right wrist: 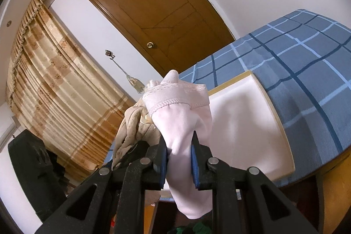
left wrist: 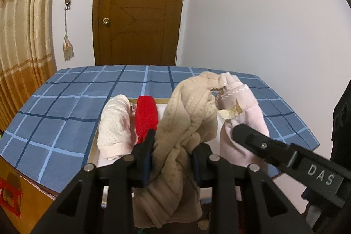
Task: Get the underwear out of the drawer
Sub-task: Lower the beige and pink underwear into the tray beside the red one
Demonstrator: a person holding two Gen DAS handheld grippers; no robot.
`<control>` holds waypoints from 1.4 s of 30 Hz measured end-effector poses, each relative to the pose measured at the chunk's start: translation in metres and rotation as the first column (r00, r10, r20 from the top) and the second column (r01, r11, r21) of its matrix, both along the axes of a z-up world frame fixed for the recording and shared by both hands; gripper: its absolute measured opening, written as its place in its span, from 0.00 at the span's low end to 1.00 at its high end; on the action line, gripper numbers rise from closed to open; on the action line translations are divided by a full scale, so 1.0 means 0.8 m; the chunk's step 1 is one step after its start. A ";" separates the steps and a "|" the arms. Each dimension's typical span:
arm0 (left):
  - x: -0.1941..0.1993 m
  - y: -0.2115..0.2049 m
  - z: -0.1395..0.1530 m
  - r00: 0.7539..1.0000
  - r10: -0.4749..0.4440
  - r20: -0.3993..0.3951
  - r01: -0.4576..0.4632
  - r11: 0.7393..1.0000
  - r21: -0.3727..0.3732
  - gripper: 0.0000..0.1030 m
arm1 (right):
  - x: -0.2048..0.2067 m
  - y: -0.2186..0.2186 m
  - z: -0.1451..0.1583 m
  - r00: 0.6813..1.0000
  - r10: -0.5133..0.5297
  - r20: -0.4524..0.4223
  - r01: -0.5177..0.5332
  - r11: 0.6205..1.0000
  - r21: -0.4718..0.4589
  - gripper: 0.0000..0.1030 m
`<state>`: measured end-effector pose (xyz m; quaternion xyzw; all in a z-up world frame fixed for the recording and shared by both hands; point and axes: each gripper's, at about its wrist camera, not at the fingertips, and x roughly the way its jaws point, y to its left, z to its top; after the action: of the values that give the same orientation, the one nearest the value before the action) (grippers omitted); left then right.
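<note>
R gripper (right wrist: 179,159) clamps pink underwear (right wrist: 182,115) (beige beside).

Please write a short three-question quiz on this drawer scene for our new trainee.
1. True or false: the left gripper is shut on the beige underwear.
2. What does the right gripper hold? A) red underwear B) pale pink underwear C) nothing
3. Fill in: between the dotted pink underwear and the beige one lies a ___ piece.

Key: 1 true. 2 B, the pale pink underwear. 3 red.
</note>
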<state>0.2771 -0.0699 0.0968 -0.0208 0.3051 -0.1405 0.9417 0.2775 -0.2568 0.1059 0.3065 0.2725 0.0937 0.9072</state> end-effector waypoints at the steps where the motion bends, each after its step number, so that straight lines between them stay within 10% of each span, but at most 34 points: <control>1: 0.004 -0.002 -0.001 1.000 0.002 -0.003 -0.002 1.000 0.000 0.27 | 0.007 -0.001 -0.002 1.000 -0.002 -0.007 0.002 1.000 -0.001 0.20; 31: 0.144 -0.070 -0.072 0.986 0.049 -0.156 -0.045 0.998 0.032 0.28 | 0.176 -0.042 -0.065 0.977 -0.046 -0.210 0.029 0.996 -0.085 0.21; 42: 0.161 -0.080 -0.088 0.979 0.127 -0.160 -0.100 0.981 0.167 0.87 | 0.201 -0.070 -0.110 0.948 -0.035 -0.315 0.042 0.999 0.017 0.20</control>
<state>0.4058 -0.1341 0.0264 0.0249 0.3927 -0.0595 0.9174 0.4387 -0.3129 0.0180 0.3336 0.4066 0.0292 0.8501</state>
